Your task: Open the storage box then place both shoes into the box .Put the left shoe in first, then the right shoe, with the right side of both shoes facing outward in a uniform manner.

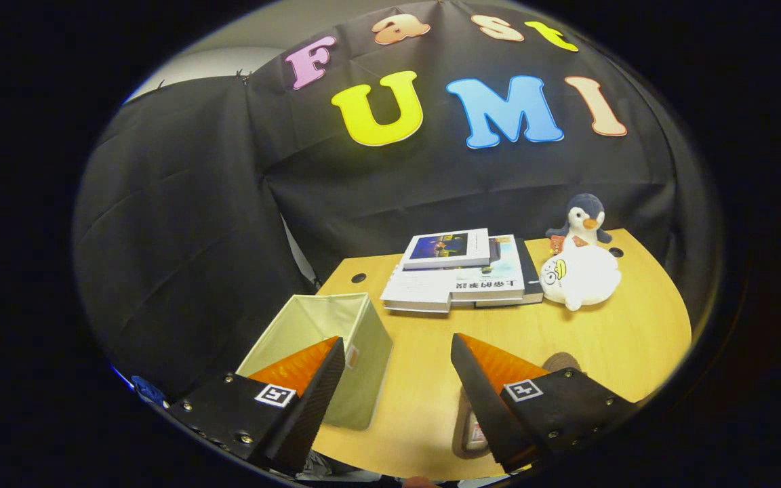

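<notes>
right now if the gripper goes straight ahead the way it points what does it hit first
Probably the book stack on the table. The open gripper points between the box and the shoe; bare tabletop lies ahead until the books, though depth is unclear.

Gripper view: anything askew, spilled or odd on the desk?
Nothing spilled or damaged. The pale fabric storage box stands upright and open-topped at the wooden desk's near corner. The stack of books is fanned unevenly. A shoe lies mostly hidden behind one finger of the open gripper, which holds nothing.
</notes>
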The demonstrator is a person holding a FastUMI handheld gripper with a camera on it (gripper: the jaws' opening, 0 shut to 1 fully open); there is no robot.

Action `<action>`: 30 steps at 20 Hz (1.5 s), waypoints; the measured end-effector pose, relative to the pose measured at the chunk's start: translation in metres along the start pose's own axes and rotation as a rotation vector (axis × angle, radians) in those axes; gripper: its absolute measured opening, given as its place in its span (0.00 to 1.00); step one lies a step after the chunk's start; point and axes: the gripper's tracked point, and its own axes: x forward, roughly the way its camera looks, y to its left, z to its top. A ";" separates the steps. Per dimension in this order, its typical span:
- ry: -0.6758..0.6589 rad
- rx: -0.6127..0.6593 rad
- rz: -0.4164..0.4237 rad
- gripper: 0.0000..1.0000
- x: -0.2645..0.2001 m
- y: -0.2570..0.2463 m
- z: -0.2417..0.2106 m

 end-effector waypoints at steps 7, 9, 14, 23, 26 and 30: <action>0.092 -0.021 -0.092 0.96 0.010 -0.061 -0.051; 0.118 -0.023 -0.106 0.96 0.014 -0.072 -0.063; 0.192 -0.027 -0.120 0.96 0.025 -0.093 -0.094; 0.323 0.018 -0.127 0.96 0.043 -0.123 -0.147; 0.376 0.014 -0.134 0.95 0.047 -0.130 -0.166; 0.408 -0.043 -0.148 0.92 0.054 -0.139 -0.176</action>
